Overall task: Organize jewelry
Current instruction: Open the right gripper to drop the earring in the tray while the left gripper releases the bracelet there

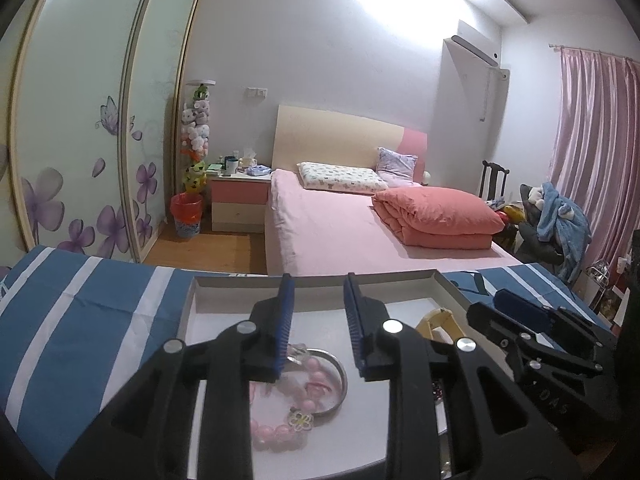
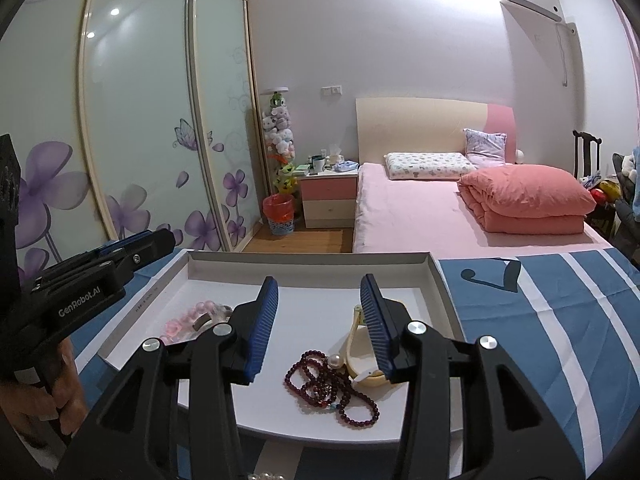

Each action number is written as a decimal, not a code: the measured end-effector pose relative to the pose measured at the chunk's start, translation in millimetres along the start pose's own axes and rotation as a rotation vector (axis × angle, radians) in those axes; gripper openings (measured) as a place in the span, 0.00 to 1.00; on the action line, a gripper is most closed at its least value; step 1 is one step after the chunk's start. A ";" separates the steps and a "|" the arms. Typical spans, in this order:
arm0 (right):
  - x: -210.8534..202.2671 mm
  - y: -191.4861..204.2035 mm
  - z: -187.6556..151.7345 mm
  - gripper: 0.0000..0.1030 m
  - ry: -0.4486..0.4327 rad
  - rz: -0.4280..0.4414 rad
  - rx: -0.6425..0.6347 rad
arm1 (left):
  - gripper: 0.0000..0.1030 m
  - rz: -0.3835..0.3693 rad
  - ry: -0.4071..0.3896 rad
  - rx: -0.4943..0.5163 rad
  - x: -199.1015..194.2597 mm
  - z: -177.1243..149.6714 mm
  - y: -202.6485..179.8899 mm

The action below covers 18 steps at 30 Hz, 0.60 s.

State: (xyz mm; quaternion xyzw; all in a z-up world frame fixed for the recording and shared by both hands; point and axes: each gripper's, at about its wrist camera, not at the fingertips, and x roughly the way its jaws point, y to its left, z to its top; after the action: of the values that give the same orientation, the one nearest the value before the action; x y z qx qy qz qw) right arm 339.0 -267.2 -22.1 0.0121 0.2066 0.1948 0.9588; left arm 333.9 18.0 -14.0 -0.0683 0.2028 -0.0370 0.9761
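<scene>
A: Where did the work stand, taking the biggest things first?

B: One striped blue cloth (image 2: 540,320) covered the tabletop, and on it sat one shallow white tray (image 2: 312,258) holding all the jewelry. Both tools hovered over the tray with nothing in them. The left tool (image 1: 318,320) had its jaws a little apart, empty, above the pink pieces; the right tool (image 2: 318,322) stood wider, also empty, above the dark beads.

A: So which step was that?

B: It looked like the pause between placements, with pieces already in the tray. The next move probably called for lowering one tool and closing the pads on a single piece without snagging a neighbour.

A: And the count?

B: Going down in size: one cream bangle (image 2: 362,354) at the right, one silver bangle (image 1: 338,376), one dark red bead strand (image 2: 332,386) lying in loops just beside the cream bangle, one pink bead bracelet (image 1: 272,428) with a flower charm touching the silver one, and one pearl (image 2: 335,361). More beads at the bottom edge were cut off.
</scene>
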 end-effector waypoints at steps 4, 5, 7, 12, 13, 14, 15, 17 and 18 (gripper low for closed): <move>-10.4 -5.5 -1.8 0.43 -0.004 -0.011 0.001 | 0.26 0.008 0.003 -0.001 -9.5 -0.9 3.4; -14.1 -7.4 -2.7 0.43 -0.003 -0.014 0.003 | 0.27 0.011 0.001 0.002 -14.0 -1.6 4.0; -23.9 -11.2 -6.4 0.43 0.004 -0.022 0.006 | 0.30 0.017 -0.001 0.005 -25.2 -4.1 6.5; -51.1 -19.5 -23.0 0.43 0.037 -0.052 -0.001 | 0.33 0.028 0.004 -0.002 -57.4 -15.6 15.1; -55.9 -21.7 -27.2 0.43 0.047 -0.060 -0.001 | 0.34 0.033 0.005 -0.003 -68.0 -21.0 17.2; -61.7 -24.7 -33.2 0.43 0.063 -0.071 0.000 | 0.35 0.036 0.006 -0.004 -75.1 -24.9 18.7; -64.4 -27.1 -37.0 0.43 0.078 -0.079 0.002 | 0.36 0.037 0.007 -0.005 -81.1 -28.2 19.9; -71.2 -32.6 -47.8 0.43 0.115 -0.093 0.009 | 0.37 0.040 0.014 -0.009 -96.2 -37.9 22.6; -72.8 -34.3 -51.5 0.43 0.131 -0.098 0.009 | 0.38 0.041 0.018 -0.010 -101.7 -41.5 24.1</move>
State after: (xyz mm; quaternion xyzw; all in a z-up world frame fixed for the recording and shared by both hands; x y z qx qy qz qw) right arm 269.9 -329.4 -44.2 -0.0067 0.2699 0.1471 0.9516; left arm 225.3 47.1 -15.5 -0.0686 0.2131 -0.0165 0.9745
